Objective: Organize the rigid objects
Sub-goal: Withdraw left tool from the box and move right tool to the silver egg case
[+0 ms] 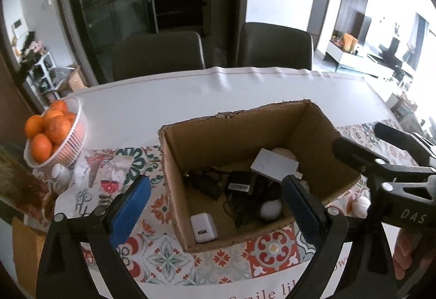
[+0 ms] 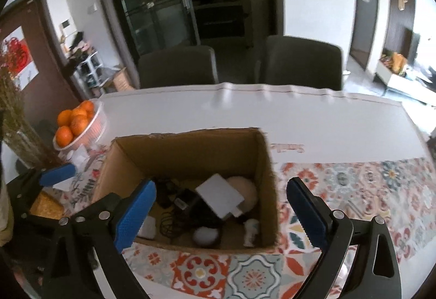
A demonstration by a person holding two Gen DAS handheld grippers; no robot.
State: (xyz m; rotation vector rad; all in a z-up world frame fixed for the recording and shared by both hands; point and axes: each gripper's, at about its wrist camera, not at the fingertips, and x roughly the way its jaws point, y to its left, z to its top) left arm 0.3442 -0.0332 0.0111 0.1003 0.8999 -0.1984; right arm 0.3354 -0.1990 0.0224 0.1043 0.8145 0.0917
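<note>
Cardboard box (image 1: pixel 245 135) sits centre frame on a patterned table runner (image 1: pixel 163 252), holding chargers, cables and a white adapter (image 1: pixel 203 228). Far left, a basket of oranges (image 1: pixel 54 132) stands apart. Left gripper (image 1: pixel 215 206) hangs released and empty over the box. Right gripper (image 2: pixel 220 214), also spread and empty, hovers there too. A drop-off looks finished; next, fetch a small white object (image 1: pixel 361 205) lying right of the box.

Each gripper (image 1: pixel 215 206) (image 2: pixel 220 206) has black plastic arms, silver screws and blue textured pads; one bears "DAS" lettering.
</note>
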